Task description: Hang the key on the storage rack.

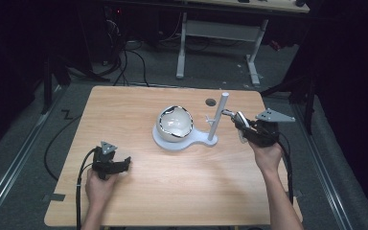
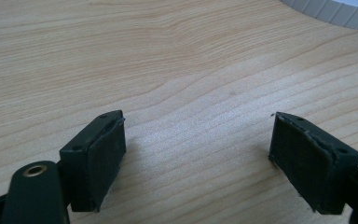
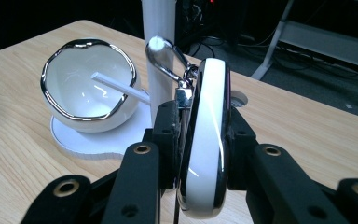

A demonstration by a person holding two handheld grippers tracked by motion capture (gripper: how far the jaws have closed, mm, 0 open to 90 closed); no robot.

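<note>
Your left hand (image 1: 98,184) rests low on the near left part of the pale wooden table (image 1: 139,201), forearm coming straight in from the near edge, and it holds the left gripper (image 1: 124,163) level with its tip pointing right toward the middle of the table. In the left gripper view its black jaws stand wide apart over bare wood grain with nothing between them, and a ribbed white edge (image 2: 328,11) shows at the far right corner.

Your right arm reaches farther in on the right side, the hand (image 1: 267,155) raised and the right gripper (image 1: 242,125) angled left and away toward the upright white post (image 1: 218,117) of the white stand (image 1: 196,139). Its jaws are clamped on a glossy white oval fob with a dark rim (image 3: 205,140), held on edge. A small silver clasp and loop (image 3: 165,58) at the fob's far end sits right at the post; whether it touches the post or the thin white peg (image 3: 121,86) sticking out from it, I cannot tell.

A white bowl with a wavy silver rim (image 1: 174,123) sits tilted on the stand's round base, just left of the post.
</note>
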